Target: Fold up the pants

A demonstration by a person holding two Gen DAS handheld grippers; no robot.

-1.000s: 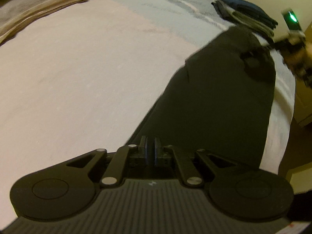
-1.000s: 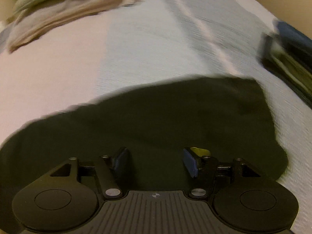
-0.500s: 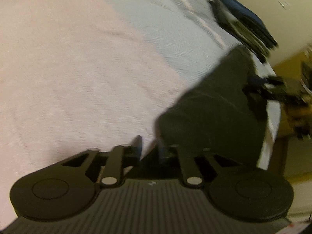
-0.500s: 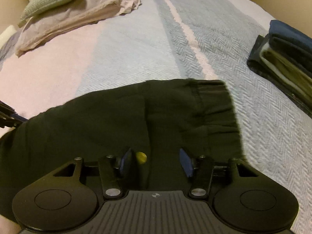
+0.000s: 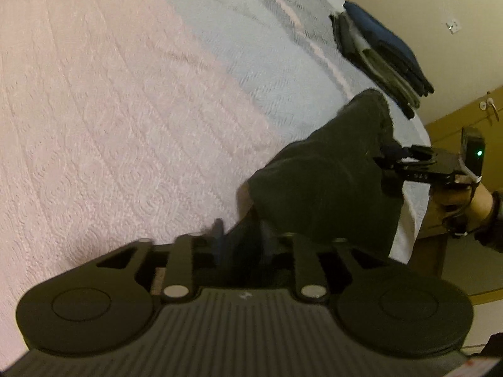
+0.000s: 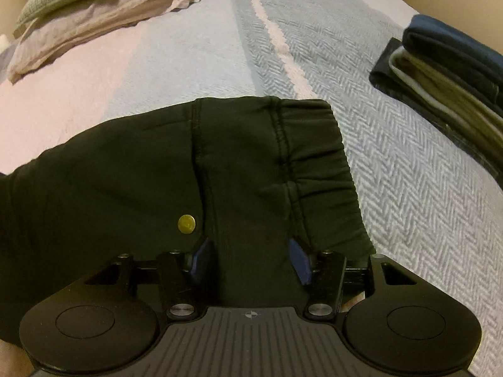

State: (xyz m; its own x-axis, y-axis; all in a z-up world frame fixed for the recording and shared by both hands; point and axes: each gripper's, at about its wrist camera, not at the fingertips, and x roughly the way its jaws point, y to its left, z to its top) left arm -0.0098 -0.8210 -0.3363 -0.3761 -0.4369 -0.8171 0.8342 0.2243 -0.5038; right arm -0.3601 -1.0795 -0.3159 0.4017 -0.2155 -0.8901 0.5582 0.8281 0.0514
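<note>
Pants (image 6: 157,182) hide left claw (image 5: 240,235) fingertips.

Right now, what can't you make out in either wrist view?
- Left wrist: left gripper fingertips smeared by blur, dark against the black pants; contact unclear.
- Right wrist: right gripper open over the pants; the legs run off the left edge.
- Folded stack: cut by the right edge.

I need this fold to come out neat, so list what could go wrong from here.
1. The right tongs stand open over the black pants near the elastic waistband; closing there may bunch the gathers.
2. The left tongs also look open, so the layers could slip apart.
3. The pants lie near the bedspread edge and may slide off.
</note>
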